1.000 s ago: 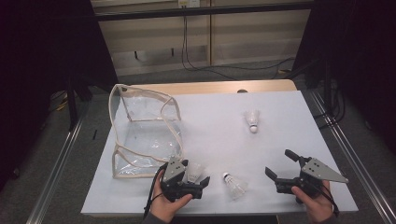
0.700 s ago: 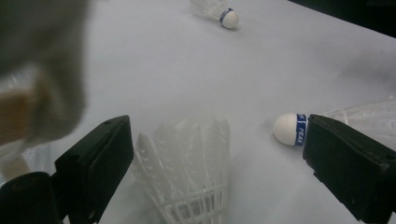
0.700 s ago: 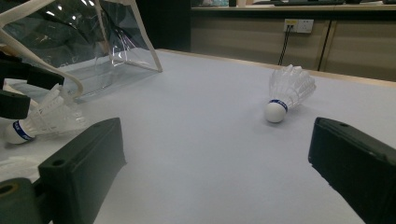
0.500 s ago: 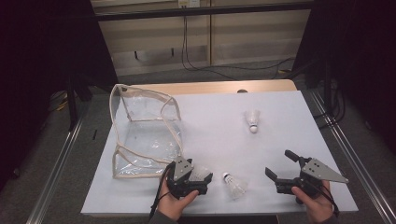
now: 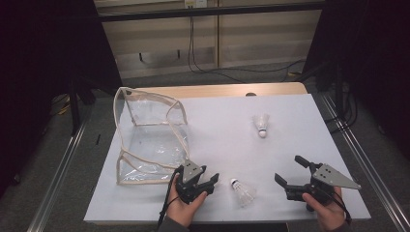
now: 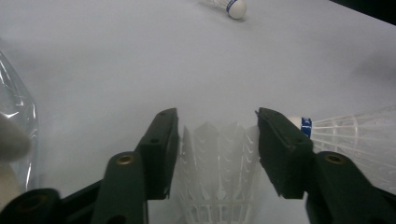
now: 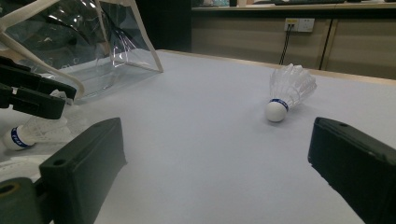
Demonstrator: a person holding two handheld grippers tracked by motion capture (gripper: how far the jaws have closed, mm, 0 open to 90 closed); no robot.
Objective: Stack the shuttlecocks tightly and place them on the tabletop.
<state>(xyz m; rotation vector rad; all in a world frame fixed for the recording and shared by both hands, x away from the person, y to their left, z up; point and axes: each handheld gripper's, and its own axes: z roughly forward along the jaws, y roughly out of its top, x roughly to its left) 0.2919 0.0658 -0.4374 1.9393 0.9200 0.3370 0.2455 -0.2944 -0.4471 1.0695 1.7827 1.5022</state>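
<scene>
My left gripper [image 6: 215, 115] has just been closing, and its pads now press the feather skirt of a white shuttlecock [image 6: 217, 168] lying between them on the white table [image 5: 222, 140]. From above, that left gripper [image 5: 212, 184] is near the front edge and covers what it holds. A second shuttlecock [image 5: 243, 192] with a blue band lies just to its right, and it also appears beside the jaws as the second shuttlecock [image 6: 350, 135]. A third shuttlecock [image 5: 261, 125] rests farther back. My right gripper [image 5: 287, 168] stands open at the front right with nothing between its jaws.
A clear plastic zip bag [image 5: 150, 135] with pale trim stands open on the left half of the table. The table's wooden far edge [image 5: 217, 90] runs along the back. Dark floor and metal rails flank both sides.
The left gripper's jaws have narrowed around the shuttlecock at the front, and the hand shifted slightly right. The right gripper and the other two shuttlecocks have not moved.
</scene>
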